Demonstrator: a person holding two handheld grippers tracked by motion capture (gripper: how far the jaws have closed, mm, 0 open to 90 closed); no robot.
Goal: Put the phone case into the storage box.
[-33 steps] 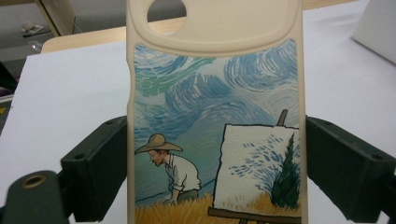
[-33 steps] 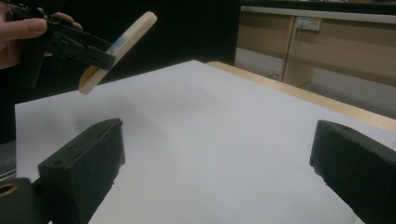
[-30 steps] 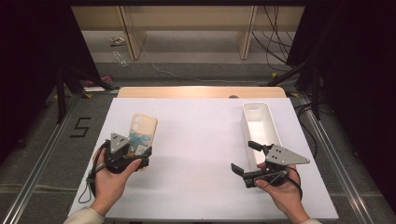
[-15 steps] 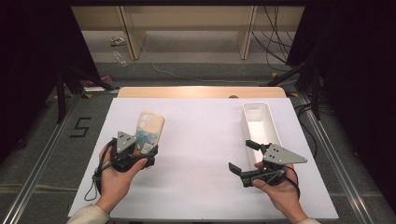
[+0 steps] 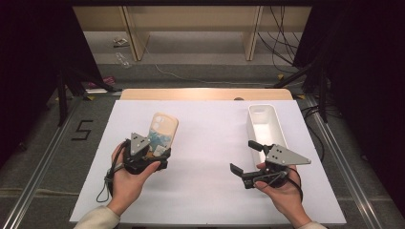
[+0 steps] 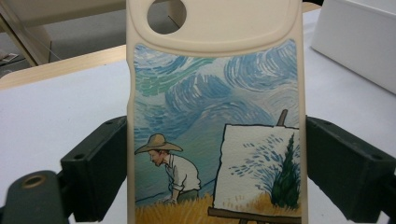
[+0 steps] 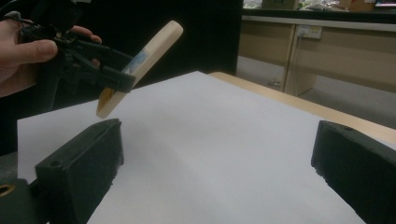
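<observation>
A cream phone case (image 5: pixel 165 128) with a painted scene of a man in a straw hat sits between the jaws of my left gripper (image 5: pixel 154 153), which is shut on its lower part. It is held tilted above the white table (image 5: pixel 210 129), left of centre. In the left gripper view the case (image 6: pixel 215 93) stands upright with both jaws pressed on its sides. My right gripper (image 5: pixel 243 156) hovers open and holds nothing at the right front, beside a white bin (image 5: pixel 282 134). Its own view shows the case (image 7: pixel 148 52) and the left gripper (image 7: pixel 109 77) off at the upper left.
The long white bin (image 6: pixel 359 42) lies at the table's right, its inside looking bare. A wooden strip (image 5: pixel 205 94) edges the far side of the table. Beyond it are floor, cables (image 5: pixel 282 28) and wooden furniture legs (image 5: pixel 136 33). Dark surroundings flank both sides.
My left gripper has carried the phone case to the right, toward the table's middle. The right gripper has stayed about where it was.
</observation>
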